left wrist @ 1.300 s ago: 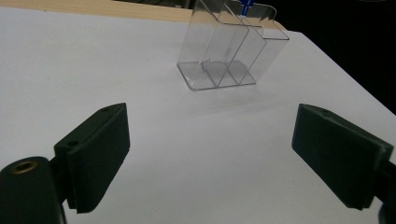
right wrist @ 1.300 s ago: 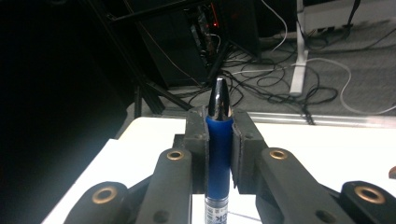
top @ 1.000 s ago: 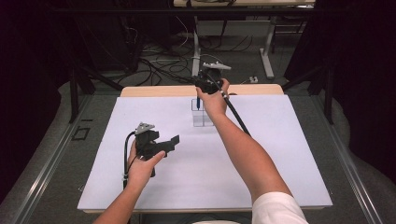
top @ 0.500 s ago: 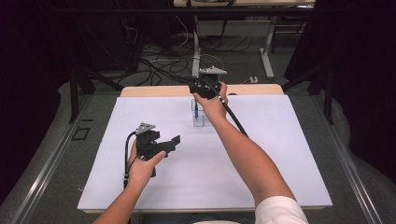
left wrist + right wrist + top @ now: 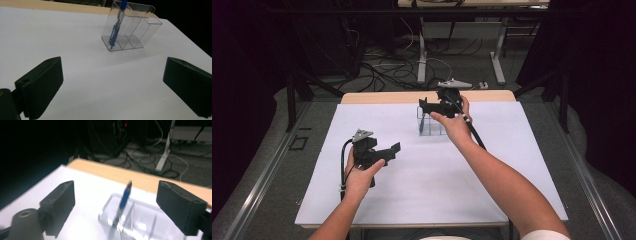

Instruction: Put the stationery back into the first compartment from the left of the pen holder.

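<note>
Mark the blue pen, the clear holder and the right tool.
blue pen (image 5: 115,31): left gripper view, on its lower barrel.
clear holder (image 5: 147,31): left gripper view, on its end wall.
right tool (image 5: 116,207): right gripper view, midway between its open jaws.

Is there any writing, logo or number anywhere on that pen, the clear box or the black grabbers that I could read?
None can be read.
blue pen: no lettering legible on its barrel; blurred in the right gripper view.
clear holder: plain, no label.
left gripper and right gripper: plain black jaws, no marks to be made out.
white table cover: blank.
</note>
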Available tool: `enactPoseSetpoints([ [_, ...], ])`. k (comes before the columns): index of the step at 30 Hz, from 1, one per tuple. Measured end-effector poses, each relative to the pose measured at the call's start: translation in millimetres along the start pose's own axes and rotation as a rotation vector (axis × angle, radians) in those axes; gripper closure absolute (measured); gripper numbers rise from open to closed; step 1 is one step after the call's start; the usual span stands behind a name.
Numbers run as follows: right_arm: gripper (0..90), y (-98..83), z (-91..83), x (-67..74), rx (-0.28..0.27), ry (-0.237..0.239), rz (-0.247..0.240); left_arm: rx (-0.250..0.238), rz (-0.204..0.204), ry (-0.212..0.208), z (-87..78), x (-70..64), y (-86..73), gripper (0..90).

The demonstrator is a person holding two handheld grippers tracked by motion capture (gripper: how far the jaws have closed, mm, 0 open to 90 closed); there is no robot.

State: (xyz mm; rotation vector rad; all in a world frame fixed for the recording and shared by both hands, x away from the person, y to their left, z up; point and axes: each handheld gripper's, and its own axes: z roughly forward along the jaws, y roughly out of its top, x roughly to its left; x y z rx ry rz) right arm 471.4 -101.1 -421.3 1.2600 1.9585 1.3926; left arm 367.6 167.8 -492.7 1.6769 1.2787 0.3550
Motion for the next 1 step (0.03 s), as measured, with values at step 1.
enactPoseSetpoints([
  [1, 14.4, -3.2, -4.4, -0.5, 0.005, 0.002, 0.003, -0.004, -0.003, 0.004, 0.5, 0.8, -0.2, 0.8],
])
